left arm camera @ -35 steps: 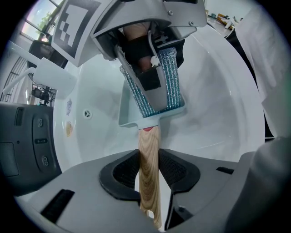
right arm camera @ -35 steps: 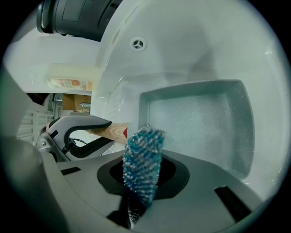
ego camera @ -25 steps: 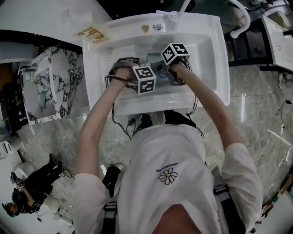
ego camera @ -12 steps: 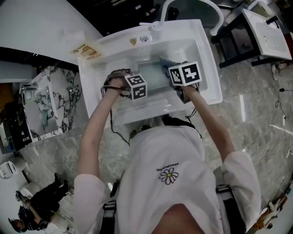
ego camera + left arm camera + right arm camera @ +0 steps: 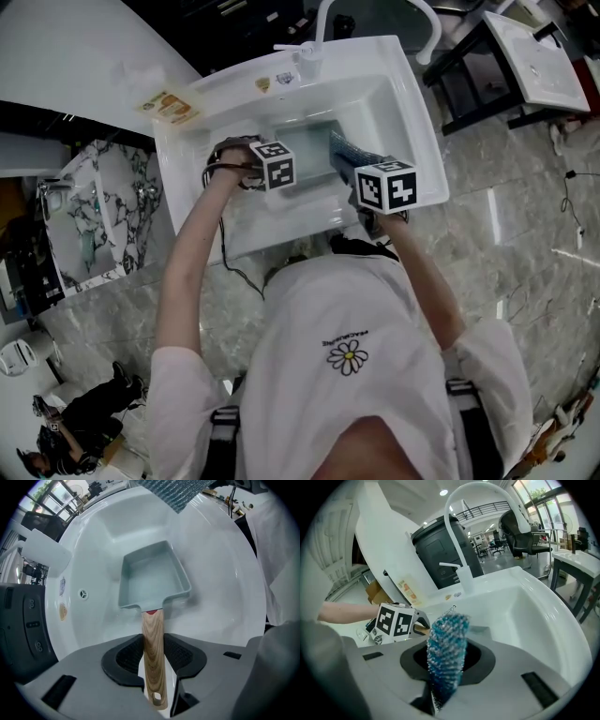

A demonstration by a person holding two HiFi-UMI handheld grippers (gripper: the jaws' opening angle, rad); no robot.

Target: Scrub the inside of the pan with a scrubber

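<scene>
Pan handle [image 5: 153, 653] betw. 2 jaws: left gripper view only, not head.

The pan [image 5: 154, 581] is recorded as smooth and matt, pale grey-green; its handle [image 5: 153, 653] as light wood with visible grain. The scrubber [image 5: 446, 658] is noted as rough blue knitted mesh, flecked with shiny thread. The sink [image 5: 225, 573] is glossy white and smooth. The left gripper [image 5: 152, 667] is cased in matt grey plastic, with black ribbed pads [image 5: 126, 656]. The floor [image 5: 525, 234] appears to be polished marbled stone.
</scene>
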